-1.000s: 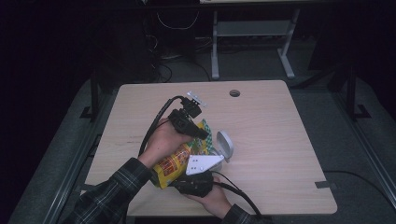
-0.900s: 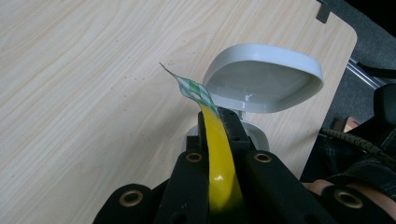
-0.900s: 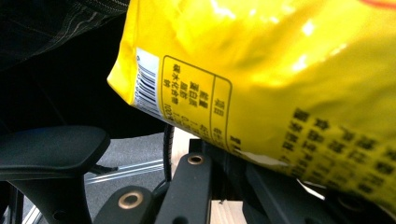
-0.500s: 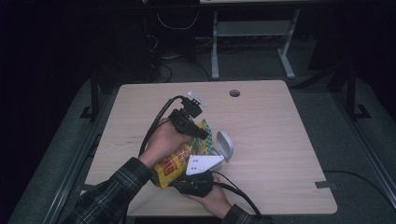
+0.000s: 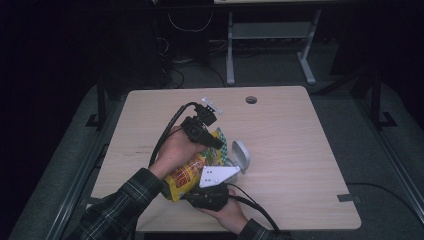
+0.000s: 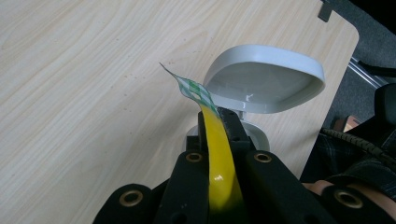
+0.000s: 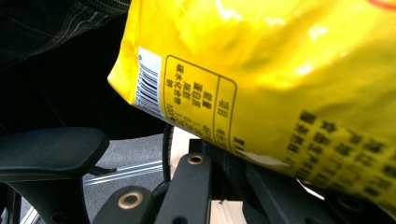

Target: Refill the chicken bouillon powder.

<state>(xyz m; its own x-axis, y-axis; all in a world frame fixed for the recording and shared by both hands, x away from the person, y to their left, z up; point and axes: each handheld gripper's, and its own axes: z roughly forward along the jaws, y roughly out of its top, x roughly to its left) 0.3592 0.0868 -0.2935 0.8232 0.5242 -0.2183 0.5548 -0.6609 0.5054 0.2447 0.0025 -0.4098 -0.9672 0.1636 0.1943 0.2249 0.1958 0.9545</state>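
A person holds one yellow snack bag (image 5: pixel 190 172) up off the worktop (image 5: pixel 300 150), over its near edge toward the left, stretched between two grippers. The left gripper (image 5: pixel 215 142) has its fingers clamped on the bag's checked green-and-white top seam, which the left gripper view shows as a thin strip running between them. The right gripper (image 5: pixel 212 192) pinches the bag's lower part, fingers closed on its printed yellow film (image 7: pixel 280 70). Gripping it at opposite ends like this looks meant to steady the bag for pulling the seal apart or tipping it. Just beyond the bag stands one small white container (image 6: pixel 254 86) with its hinged lid flipped up, mouth open, probably waiting to receive the contents.
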